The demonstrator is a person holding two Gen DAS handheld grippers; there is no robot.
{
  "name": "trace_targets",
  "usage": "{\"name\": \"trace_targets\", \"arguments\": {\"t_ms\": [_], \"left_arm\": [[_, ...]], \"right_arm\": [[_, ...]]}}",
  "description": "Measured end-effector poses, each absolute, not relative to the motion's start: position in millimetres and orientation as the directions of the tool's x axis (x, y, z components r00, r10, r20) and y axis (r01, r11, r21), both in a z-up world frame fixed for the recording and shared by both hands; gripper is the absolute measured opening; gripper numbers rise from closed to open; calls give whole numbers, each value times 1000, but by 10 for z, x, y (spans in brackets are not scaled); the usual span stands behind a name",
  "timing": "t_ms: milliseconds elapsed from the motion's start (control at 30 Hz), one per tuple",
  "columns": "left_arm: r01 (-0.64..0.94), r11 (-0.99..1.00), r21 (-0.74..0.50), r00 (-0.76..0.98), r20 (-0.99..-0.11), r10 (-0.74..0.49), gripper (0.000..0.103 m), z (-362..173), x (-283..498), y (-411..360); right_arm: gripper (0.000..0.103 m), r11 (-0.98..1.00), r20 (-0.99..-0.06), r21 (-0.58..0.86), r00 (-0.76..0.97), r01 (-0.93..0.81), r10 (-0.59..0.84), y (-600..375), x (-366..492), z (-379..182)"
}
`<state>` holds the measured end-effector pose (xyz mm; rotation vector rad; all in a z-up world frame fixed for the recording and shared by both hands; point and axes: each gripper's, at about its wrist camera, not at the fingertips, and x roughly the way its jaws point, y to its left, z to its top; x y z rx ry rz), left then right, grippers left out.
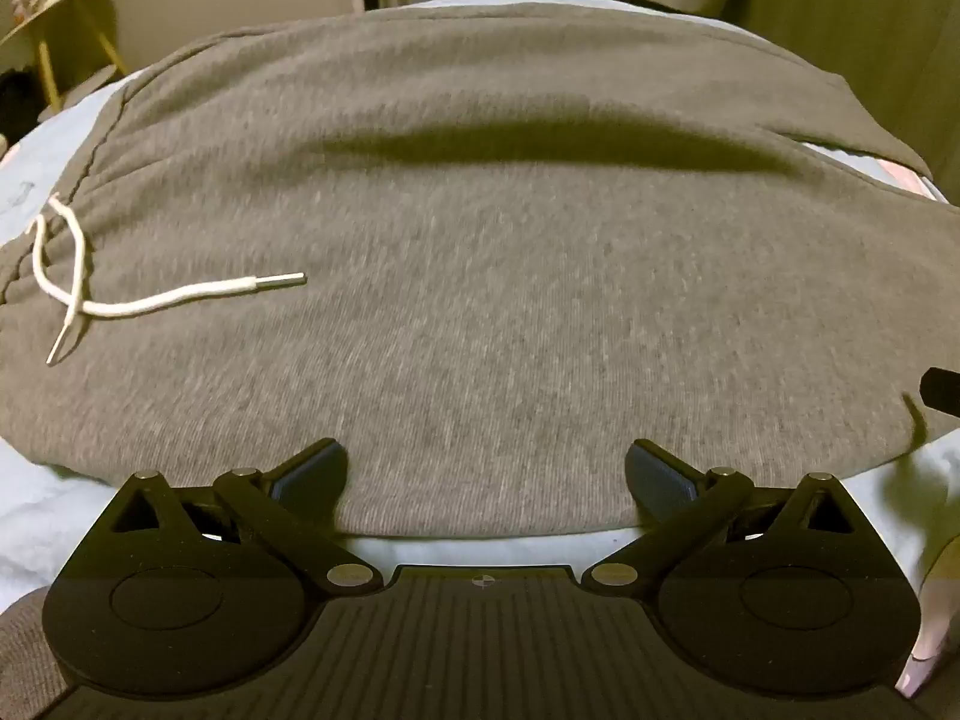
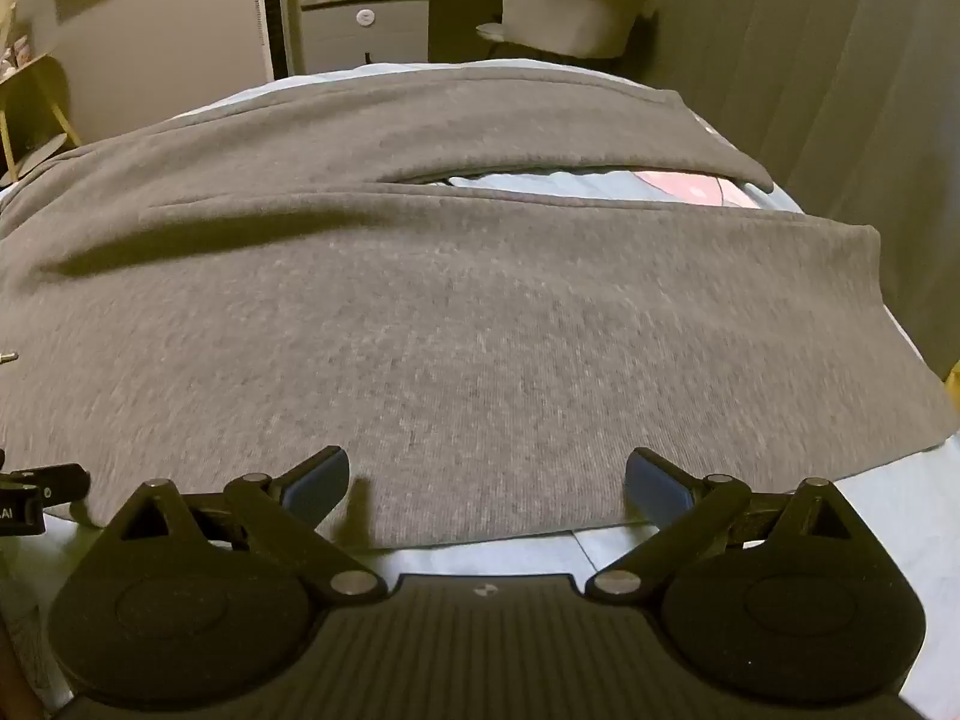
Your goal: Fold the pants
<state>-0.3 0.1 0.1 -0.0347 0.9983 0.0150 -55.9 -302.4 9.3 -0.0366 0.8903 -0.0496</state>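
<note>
Grey pants spread across pale blue bedsheet, chair behind

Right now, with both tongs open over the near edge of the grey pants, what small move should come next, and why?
Probably lower both tongs onto the near edge and close. The left tongs and right tongs stand open, holding nothing, just above that edge of the grey pants, which lie spread flat on the light blue sheet with both legs side by side, unfolded.

A pale blue bedsheet covers the bed. Far behind stand a grey upholstered chair, a grey cabinet and, far left, a yellow side table.
</note>
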Motion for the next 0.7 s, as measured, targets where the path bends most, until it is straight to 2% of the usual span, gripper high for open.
{"name": "trace_targets", "arguments": {"t_ms": [700], "left_arm": [[-28, 999, -24, 537, -843, -5, 103, 1, -1, 1]], "right_arm": [[99, 998, -777, -48, 627, 33, -58, -3030, -543, 37]]}}
